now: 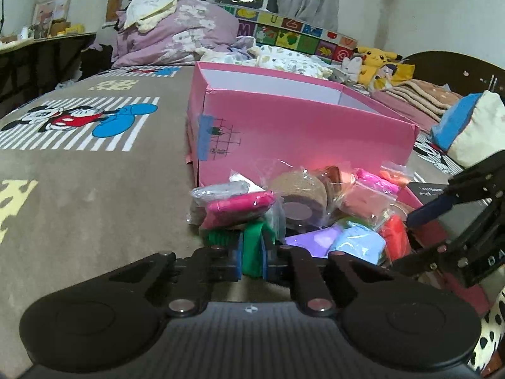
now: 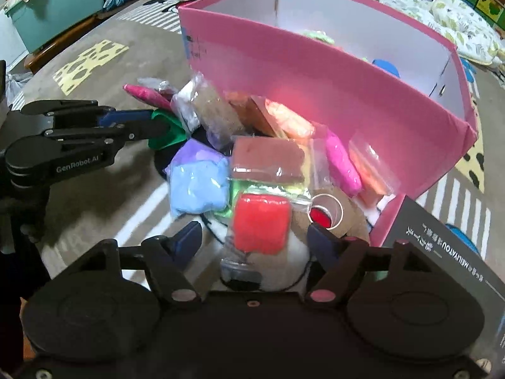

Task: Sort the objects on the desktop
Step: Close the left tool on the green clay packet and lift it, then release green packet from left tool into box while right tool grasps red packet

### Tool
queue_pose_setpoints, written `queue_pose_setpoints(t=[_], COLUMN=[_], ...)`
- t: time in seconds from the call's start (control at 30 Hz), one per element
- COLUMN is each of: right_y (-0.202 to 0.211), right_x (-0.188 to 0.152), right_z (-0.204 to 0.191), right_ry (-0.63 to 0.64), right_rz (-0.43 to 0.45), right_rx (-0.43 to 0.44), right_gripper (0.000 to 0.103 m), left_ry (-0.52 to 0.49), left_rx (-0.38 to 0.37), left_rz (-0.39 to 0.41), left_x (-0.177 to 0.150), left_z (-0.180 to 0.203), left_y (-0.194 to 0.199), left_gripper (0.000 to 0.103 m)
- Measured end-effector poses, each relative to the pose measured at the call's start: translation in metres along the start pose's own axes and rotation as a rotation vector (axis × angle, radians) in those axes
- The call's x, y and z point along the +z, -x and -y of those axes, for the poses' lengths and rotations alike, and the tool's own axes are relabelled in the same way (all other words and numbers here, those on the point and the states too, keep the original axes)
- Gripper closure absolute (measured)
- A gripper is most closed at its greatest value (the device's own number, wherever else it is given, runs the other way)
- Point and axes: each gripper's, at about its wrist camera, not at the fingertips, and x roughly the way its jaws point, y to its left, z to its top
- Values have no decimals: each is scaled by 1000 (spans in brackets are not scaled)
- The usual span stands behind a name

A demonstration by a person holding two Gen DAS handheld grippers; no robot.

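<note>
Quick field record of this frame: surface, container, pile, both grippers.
surface: cartoon-print blanket
container: pink box, open top, behind the pile
pile: bagged clay packs and tape rolls in front of the box
left gripper: shut on green pack at the pile's near edge
right gripper: open, red pack between its fingers, pads not pressing
box contents: mostly hidden; a blue item and something pale green show inside

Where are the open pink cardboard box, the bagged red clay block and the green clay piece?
Open pink cardboard box (image 2: pixel 315 94), right wrist view, front wall.
Bagged red clay block (image 2: pixel 262 224), right wrist view, centre.
Green clay piece (image 1: pixel 254 249), left wrist view, pinched middle.
</note>
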Motion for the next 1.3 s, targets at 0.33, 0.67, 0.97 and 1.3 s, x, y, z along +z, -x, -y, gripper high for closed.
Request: queue_pose_setpoints(t=[0.33,0.67,0.97,1.3], right_y=[-4,-1,-5,-3], right_x=[0,-1,-1,-4], right_z=[-4,-4,-12,-12], right_ry=[23,28,57,83], right_rz=[3,4,12,1], right_rx=[-21,-22,-46,-30], right_gripper=[28,50,49,64], left_ry=[0,4,14,45], left_rx=[-60,-125,-134,-141], left_rz=[22,84,155,246], left_x=[3,19,44,80], left_z=[3,14,15,12], left_y=[22,46,53,56], left_gripper=[94,94,94,94])
